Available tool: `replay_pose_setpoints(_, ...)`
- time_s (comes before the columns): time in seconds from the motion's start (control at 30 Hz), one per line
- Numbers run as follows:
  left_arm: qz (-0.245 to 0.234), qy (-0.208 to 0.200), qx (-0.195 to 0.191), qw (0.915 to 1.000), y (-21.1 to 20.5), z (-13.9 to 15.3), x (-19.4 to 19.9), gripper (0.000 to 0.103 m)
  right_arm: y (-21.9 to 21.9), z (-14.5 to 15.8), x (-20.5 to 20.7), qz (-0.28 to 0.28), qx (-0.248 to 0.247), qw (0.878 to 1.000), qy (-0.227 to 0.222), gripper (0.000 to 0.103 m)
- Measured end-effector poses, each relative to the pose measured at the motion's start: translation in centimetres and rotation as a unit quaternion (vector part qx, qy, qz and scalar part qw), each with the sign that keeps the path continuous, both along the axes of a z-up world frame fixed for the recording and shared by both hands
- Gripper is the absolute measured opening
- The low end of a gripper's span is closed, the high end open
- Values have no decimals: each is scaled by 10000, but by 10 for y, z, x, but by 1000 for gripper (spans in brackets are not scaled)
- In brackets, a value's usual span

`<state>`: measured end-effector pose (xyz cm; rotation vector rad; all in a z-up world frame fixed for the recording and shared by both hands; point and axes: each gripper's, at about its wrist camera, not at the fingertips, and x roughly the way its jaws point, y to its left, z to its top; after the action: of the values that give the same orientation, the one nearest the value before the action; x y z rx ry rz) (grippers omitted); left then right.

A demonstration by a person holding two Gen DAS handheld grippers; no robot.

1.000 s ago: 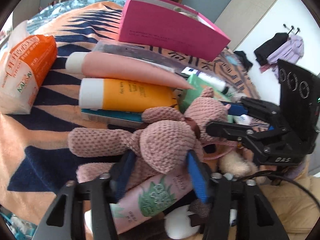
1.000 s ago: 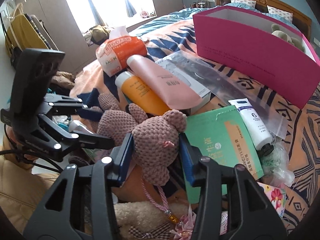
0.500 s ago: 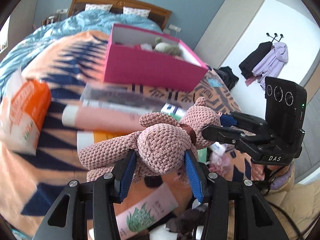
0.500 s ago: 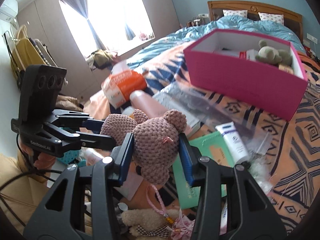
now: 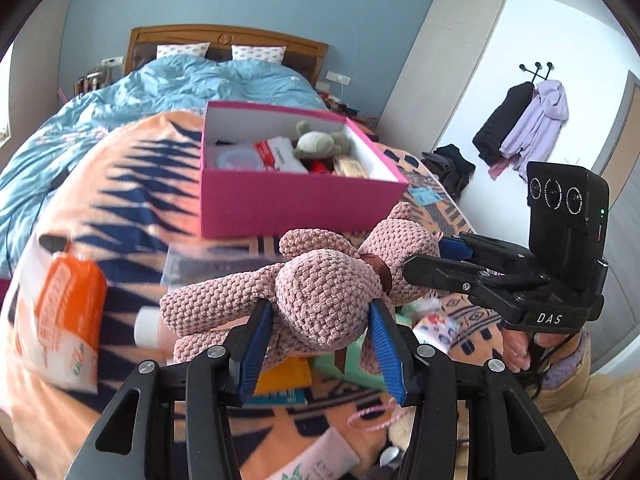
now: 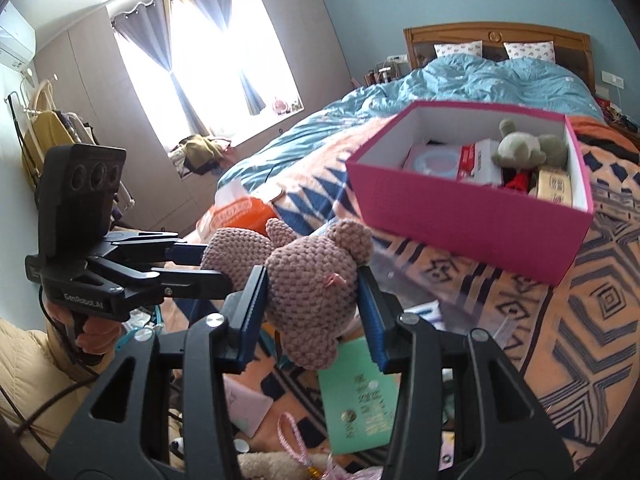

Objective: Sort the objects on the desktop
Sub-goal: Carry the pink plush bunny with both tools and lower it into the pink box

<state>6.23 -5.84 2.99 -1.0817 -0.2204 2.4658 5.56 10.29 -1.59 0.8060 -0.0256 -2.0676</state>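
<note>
A pink knitted bear point(image 5: 320, 300) hangs in the air above the cluttered blanket, held by both grippers. My left gripper point(image 5: 320, 312) is shut on its round body, blue pads pressed into both sides. My right gripper point(image 6: 312, 280) is shut on its head, and in the left wrist view the right gripper point(image 5: 426, 256) comes in from the right. The left gripper point(image 6: 216, 265) shows at the left of the right wrist view. Beyond the bear stands an open pink box point(image 5: 296, 204) point(image 6: 460, 216) holding a green plush toy point(image 6: 520, 146) and several small packs.
An orange tissue pack point(image 5: 60, 312) lies at the left on the orange and navy blanket point(image 6: 600, 320). Under the bear lie a green sachet point(image 6: 360, 396), a pink tube point(image 5: 320, 460), a clear plastic sleeve and small clutter. A bed with a blue duvet point(image 5: 160, 92) is behind.
Both grippers have risen with the bear, lifting it off the pile of tubes. The pink box's inside has come into sight and the desktop items have dropped lower in both views.
</note>
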Motion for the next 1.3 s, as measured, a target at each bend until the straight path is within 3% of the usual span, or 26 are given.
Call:
replay_pose_setpoints(0.67,-47,340,-438,9984,16,25,-49,50,6,20,-40,-422,-130,9985,328,47)
replay_pose_setpoints(1.3,-130,507,-577,9970,24,43,-86,50,12,33,-76,-711,-298,9962,405,47)
